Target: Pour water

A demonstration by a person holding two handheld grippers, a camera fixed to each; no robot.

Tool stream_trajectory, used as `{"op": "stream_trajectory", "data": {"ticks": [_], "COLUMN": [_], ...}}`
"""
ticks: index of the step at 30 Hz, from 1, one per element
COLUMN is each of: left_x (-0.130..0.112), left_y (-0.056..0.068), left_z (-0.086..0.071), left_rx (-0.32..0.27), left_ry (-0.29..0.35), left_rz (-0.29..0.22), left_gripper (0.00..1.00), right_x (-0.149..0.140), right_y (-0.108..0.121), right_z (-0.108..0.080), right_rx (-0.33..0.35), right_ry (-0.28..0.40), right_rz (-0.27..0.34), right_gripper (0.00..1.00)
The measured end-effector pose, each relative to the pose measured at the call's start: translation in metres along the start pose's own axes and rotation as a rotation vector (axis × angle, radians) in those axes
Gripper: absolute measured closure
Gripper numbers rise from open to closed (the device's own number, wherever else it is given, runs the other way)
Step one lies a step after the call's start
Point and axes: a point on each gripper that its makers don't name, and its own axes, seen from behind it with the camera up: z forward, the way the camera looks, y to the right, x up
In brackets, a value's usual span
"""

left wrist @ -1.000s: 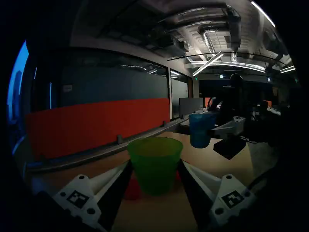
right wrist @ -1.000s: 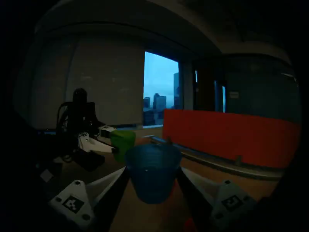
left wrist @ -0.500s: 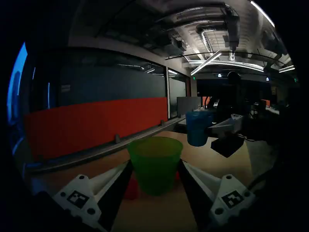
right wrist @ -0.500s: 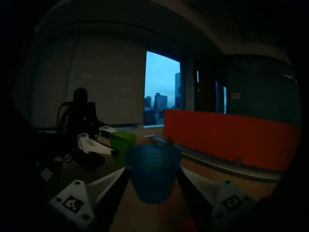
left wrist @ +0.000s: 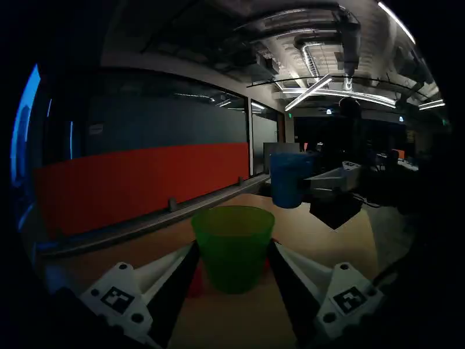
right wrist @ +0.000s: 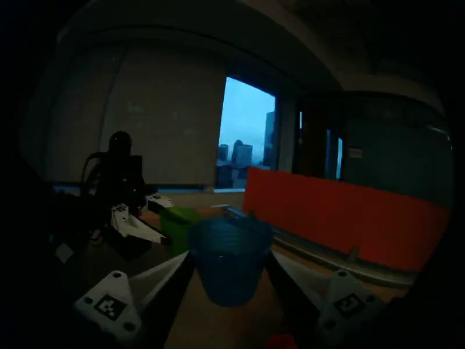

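Though the light is dim, I see the left gripper point(left wrist: 232, 256) clamped on the upright green cup point(left wrist: 232, 247) and the right gripper point(right wrist: 229, 267) on the blue cup point(right wrist: 229, 262), over the table point(left wrist: 325, 232). Any water is unreadable. A red object point(left wrist: 196, 285) is half hidden behind the green cup.

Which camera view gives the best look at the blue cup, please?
The right gripper view. There the blue cup sits close and central between the fingers of the right tool, with its rim and inside visible. The left gripper view shows the blue cup smaller and farther off, from the side only.
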Motion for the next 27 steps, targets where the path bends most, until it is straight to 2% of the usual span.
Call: {"op": "stream_trajectory", "data": {"ticks": [7, 20, 27], "left_x": [-0.002, -0.008, -0.011], "left_y": [0.009, 0.026, 0.029], "left_z": [0.001, 0.002, 0.003], "left_rx": [-0.020, -0.072, -0.088], "left_ry": [0.003, -0.003, -0.007], "left_rz": [-0.015, -0.024, -0.025], "left_gripper": [0.19, 0.19, 0.19], "right_x": [0.008, 0.015, 0.022], "right_y": [0.002, 0.001, 0.000], "right_z": [0.004, 0.016, 0.022], "right_rx": [0.007, 0.032, 0.044], "right_ry": [-0.004, -0.022, -0.014], "right_rz": [-0.054, -0.205, -0.267], "right_gripper": [0.02, 0.02, 0.02]}}
